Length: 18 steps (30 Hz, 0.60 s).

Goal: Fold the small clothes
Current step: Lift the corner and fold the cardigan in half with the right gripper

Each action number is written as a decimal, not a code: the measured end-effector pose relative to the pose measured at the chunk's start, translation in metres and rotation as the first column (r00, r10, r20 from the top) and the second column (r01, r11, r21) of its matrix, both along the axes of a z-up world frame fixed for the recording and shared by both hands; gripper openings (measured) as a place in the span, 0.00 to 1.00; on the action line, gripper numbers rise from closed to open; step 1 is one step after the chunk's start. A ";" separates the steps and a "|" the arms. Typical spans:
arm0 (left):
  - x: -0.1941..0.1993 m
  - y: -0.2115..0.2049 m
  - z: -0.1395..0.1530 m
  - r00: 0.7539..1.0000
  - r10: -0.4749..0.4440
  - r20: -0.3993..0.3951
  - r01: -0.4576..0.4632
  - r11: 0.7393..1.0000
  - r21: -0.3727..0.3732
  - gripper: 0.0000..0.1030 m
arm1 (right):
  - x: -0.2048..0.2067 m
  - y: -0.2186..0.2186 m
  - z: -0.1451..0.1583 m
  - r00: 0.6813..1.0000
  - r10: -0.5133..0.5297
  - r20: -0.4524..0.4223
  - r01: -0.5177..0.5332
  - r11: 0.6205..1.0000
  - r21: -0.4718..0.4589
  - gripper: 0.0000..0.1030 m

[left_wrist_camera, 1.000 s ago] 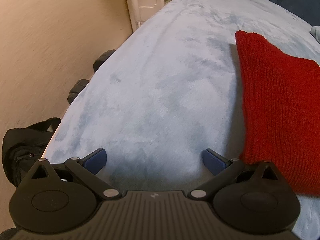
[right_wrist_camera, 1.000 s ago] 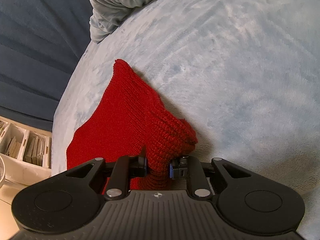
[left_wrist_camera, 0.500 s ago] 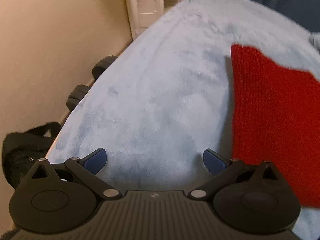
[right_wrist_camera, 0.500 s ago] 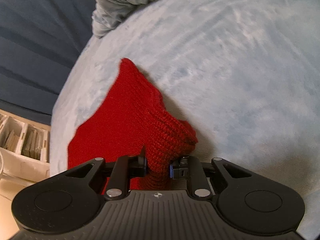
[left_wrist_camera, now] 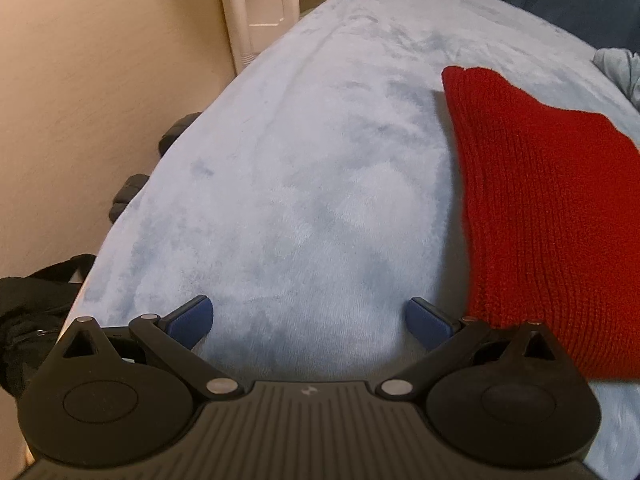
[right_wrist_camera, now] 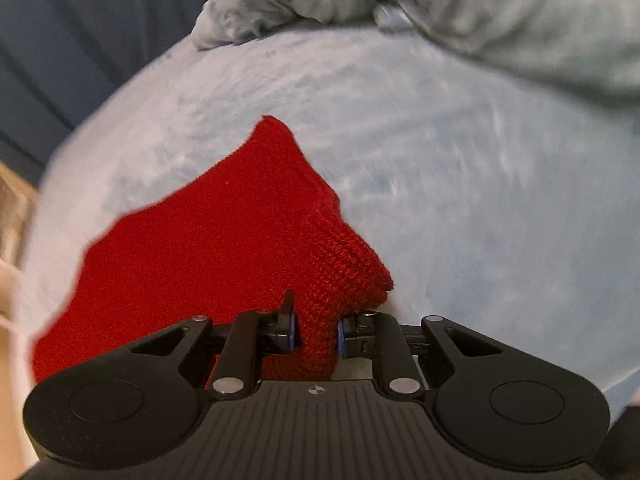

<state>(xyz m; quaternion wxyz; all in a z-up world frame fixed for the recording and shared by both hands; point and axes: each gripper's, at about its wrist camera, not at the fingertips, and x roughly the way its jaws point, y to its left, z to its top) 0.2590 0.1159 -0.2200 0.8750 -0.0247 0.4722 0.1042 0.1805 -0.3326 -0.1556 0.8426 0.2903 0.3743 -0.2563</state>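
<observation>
A red knitted garment (left_wrist_camera: 544, 216) lies on a pale blue plush blanket (left_wrist_camera: 320, 184). In the left wrist view it lies at the right, its near edge beside my right fingertip. My left gripper (left_wrist_camera: 310, 318) is open and empty, just above the blanket. My right gripper (right_wrist_camera: 314, 334) is shut on a bunched corner of the red garment (right_wrist_camera: 224, 240), lifting that corner while the rest spreads out to the left on the blanket (right_wrist_camera: 480, 184).
A crumpled grey cloth pile (right_wrist_camera: 440, 4) lies at the far edge of the blanket. Dark blue curtain (right_wrist_camera: 80, 32) hangs behind. A black bag (left_wrist_camera: 28, 312), dark shoes (left_wrist_camera: 128, 196) on the beige floor and white furniture (left_wrist_camera: 260, 8) stand left of the bed.
My right gripper has moved forward with the red corner toward the grey pile; the view is blurred by motion. The left gripper stays open, barely shifted.
</observation>
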 end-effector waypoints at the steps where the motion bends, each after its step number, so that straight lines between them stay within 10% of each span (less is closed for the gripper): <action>1: -0.001 0.001 0.000 1.000 -0.001 0.006 0.001 1.000 -0.008 1.00 | 0.006 0.009 0.010 1.000 0.009 0.007 -0.009 0.999 -0.042 0.16; 6: -0.007 0.005 0.000 0.999 -0.024 0.029 0.025 0.999 -0.032 1.00 | 0.038 0.093 0.073 0.965 0.245 0.090 -0.204 0.924 -0.324 0.15; 9: -0.009 0.010 0.001 0.999 -0.019 0.035 0.022 0.998 -0.060 1.00 | 0.051 0.175 0.093 0.879 0.471 0.075 -0.369 0.772 -0.517 0.15; 14: -0.007 0.023 0.005 0.999 0.010 0.042 -0.004 0.991 -0.135 1.00 | 0.038 0.314 0.057 0.543 0.833 -0.101 -0.660 0.350 -0.665 0.15; 18: -0.006 0.035 0.006 0.998 0.039 0.049 -0.029 0.979 -0.201 1.00 | 0.024 0.360 0.001 0.325 0.910 -0.256 -0.833 0.148 -0.533 0.15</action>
